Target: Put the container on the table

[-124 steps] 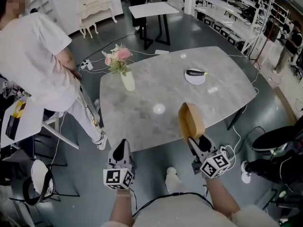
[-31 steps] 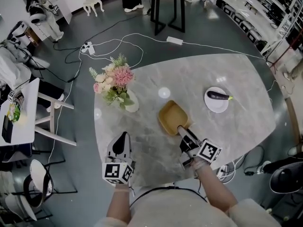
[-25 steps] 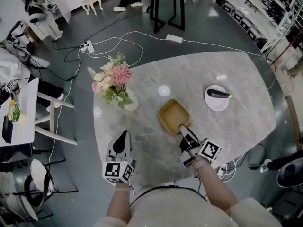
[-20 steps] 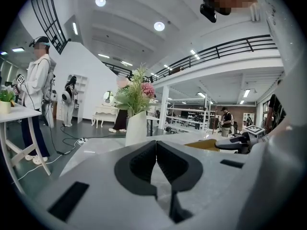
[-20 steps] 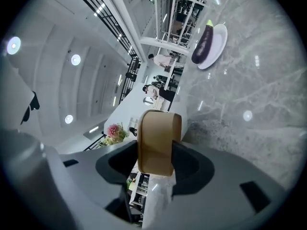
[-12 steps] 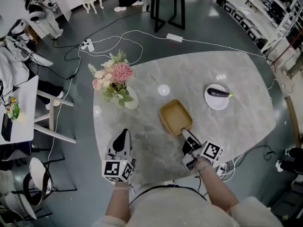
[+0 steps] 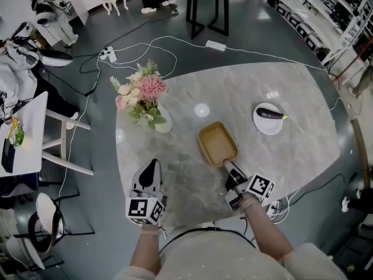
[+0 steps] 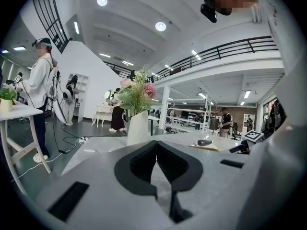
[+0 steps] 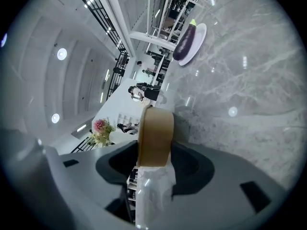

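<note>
Between the jaws of the right gripper (image 7: pixel 228 165): the near rim of the tan container (image 7: pixel 217 144), seen edge-on. That gripper's own view shows the wall filling the gap, with both pads clamped against its faces.

Ahead of the tips, the rest of the container lies out over the grey marble table (image 7: pixel 186 156). From the head view we judge it flat and base down. We can't confirm contact along the edge farthest from the jaws.

Off to the left of the working tool, the left gripper (image 7: pixel 151 167) hangs over the table's near edge. Its jaws are pressed together on nothing, and it has no part in this step.

Beyond the tips and to their right, well apart: a white plate (image 7: pixel 267 132) carrying an eggplant (image 7: pixel 270 114). Beyond and to the left, also well apart: a vase of flowers (image 7: pixel 144 98). Neither crowds the spot.

Step in hand, as we read it, is the let-go:
- Settle the held rim fully down before easing the pads.
- Part the jaws evenly, with no twist of the wrist.
- Draw back along the jaw line toward ourselves, and lift only once both pads clear the wall.
- Main risk: a pad that catches could tip the shallow container or skid it on the slick marble.
</note>
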A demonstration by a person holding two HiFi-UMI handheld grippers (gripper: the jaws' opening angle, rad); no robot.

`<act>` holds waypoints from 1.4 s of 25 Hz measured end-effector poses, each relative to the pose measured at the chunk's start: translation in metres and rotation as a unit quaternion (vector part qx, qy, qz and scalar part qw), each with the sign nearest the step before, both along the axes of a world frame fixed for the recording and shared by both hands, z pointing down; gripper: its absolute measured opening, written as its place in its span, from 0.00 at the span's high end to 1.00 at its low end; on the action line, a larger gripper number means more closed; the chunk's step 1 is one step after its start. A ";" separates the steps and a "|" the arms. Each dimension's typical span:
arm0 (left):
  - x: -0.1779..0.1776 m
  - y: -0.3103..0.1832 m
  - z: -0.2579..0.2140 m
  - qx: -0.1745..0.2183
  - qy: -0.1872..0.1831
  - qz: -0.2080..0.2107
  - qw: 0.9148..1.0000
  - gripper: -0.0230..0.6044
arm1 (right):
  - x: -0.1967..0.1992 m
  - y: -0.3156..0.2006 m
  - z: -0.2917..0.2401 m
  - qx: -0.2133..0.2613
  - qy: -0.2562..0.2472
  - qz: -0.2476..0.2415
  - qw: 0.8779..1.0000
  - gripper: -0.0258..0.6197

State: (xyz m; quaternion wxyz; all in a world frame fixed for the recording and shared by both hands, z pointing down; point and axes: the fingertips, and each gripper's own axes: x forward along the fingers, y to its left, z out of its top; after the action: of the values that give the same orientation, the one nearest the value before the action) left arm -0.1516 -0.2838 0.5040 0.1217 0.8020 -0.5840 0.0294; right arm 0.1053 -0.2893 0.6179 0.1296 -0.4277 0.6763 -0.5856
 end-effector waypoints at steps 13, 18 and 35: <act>-0.003 0.002 0.001 -0.002 0.003 -0.004 1.000 0.96 | -0.006 0.004 0.011 -0.042 0.032 -0.004 0.999 0.64; -0.004 0.003 0.002 -0.001 0.002 -0.003 1.000 0.96 | -0.003 0.003 0.012 -0.054 0.018 0.011 0.998 0.65; 0.001 0.006 0.000 -0.001 0.006 0.000 1.000 0.96 | -0.002 0.011 0.003 -0.035 0.026 -0.011 0.999 0.66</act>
State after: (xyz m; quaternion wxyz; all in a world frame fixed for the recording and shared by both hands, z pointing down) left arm -0.1502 -0.2775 0.5044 0.1257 0.8019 -0.5836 0.0250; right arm 0.1028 -0.2781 0.6209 0.0900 -0.4395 0.6634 -0.5989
